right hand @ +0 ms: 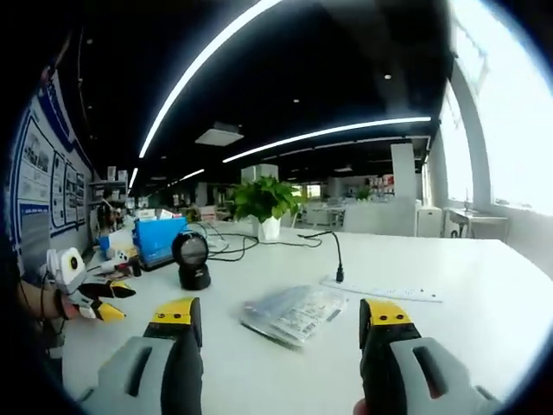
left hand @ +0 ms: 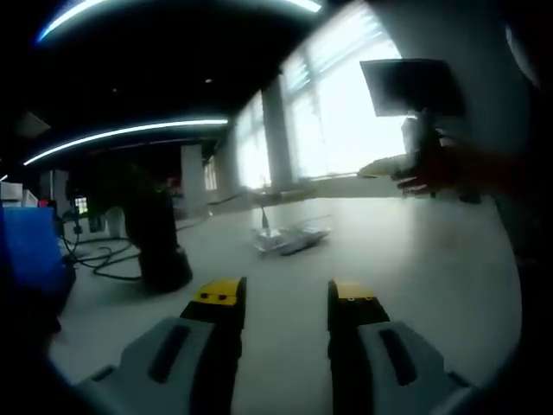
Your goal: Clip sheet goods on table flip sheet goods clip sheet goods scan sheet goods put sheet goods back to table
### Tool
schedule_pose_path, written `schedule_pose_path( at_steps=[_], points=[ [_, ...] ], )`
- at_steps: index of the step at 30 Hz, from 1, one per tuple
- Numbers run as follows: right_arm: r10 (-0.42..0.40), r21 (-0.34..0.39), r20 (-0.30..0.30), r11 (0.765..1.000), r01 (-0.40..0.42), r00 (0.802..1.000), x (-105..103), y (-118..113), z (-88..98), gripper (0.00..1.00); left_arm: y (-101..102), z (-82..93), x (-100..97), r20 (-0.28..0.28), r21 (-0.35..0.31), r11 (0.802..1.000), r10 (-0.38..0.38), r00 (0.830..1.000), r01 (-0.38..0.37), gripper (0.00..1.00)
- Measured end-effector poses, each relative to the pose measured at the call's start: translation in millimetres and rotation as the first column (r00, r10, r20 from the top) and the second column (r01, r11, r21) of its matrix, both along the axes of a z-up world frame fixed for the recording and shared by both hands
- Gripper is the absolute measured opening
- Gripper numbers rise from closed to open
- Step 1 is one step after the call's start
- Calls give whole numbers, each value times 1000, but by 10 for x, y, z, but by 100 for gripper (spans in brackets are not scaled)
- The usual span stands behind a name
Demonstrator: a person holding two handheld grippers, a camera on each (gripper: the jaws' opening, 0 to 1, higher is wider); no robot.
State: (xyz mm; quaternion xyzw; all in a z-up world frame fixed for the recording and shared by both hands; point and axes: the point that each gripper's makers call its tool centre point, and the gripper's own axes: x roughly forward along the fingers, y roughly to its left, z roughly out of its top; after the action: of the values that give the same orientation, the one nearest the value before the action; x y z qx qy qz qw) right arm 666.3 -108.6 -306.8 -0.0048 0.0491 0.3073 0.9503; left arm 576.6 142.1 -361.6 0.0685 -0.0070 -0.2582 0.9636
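A white table (right hand: 484, 285) spans the lower half of the right gripper view and likewise the lower half of the left gripper view, where its surface is dim against bright windows (left hand: 346, 112) at upper right. Long ceiling light strips (right hand: 328, 132) curve across the upper part of the right gripper view, and a wall of posters (right hand: 39, 177) stands at the left edge. Toward the centre left of that view sits a blue bin (right hand: 160, 238), with a potted plant (right hand: 263, 203) behind it at mid-frame. A black scanner (right hand: 192, 259) on a stand rises from the table left of centre; in the left gripper view the same scanner appears as a dark upright form at lower left (detail lost in shadow). The sheet goods (right hand: 289, 316), a flat pack in clear wrapping with printed text, lies on the table in the lower centre of the right gripper view, between and beyond the jaws, untouched; it also lies at mid-frame in the left gripper view (left hand: 289, 238). The right gripper (right hand: 281, 324) has its yellow-tipped jaws spread wide and holds nothing. The left gripper (left hand: 285, 298) has its jaws parted by a moderate gap, also empty; it appears again at the left edge of the right gripper view, held by a hand (right hand: 43, 303).
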Motion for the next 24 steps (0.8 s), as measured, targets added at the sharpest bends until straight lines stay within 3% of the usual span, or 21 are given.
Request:
schedule_pose_path(
  at_steps=[4, 12, 17, 21, 24],
  points=[
    [-6, 24, -21, 1000, 6, 1000, -158, -51, -100, 69, 13, 10, 4, 5, -1, 1000, 1, 1000, -1, 30],
    [-53, 25, 21, 998, 52, 998, -389, -231, 85, 68, 15, 71, -14, 25, -25, 1000, -9, 1000, 10, 30],
    [-84, 7, 23, 996, 84, 996, -542, -372, 68, 67, -2, 69, -7, 26, -23, 1000, -16, 1000, 17, 30],
    [-113, 46, 63, 993, 110, 992, -671, -376, -39, 66, 10, 74, 2, 33, -15, 1000, -9, 999, 9, 30],
    [-103, -45, 141, 993, 110, 985, -770, -321, -223, 68, 35, 96, 12, 34, -35, 999, -4, 999, 5, 30]
  ],
)
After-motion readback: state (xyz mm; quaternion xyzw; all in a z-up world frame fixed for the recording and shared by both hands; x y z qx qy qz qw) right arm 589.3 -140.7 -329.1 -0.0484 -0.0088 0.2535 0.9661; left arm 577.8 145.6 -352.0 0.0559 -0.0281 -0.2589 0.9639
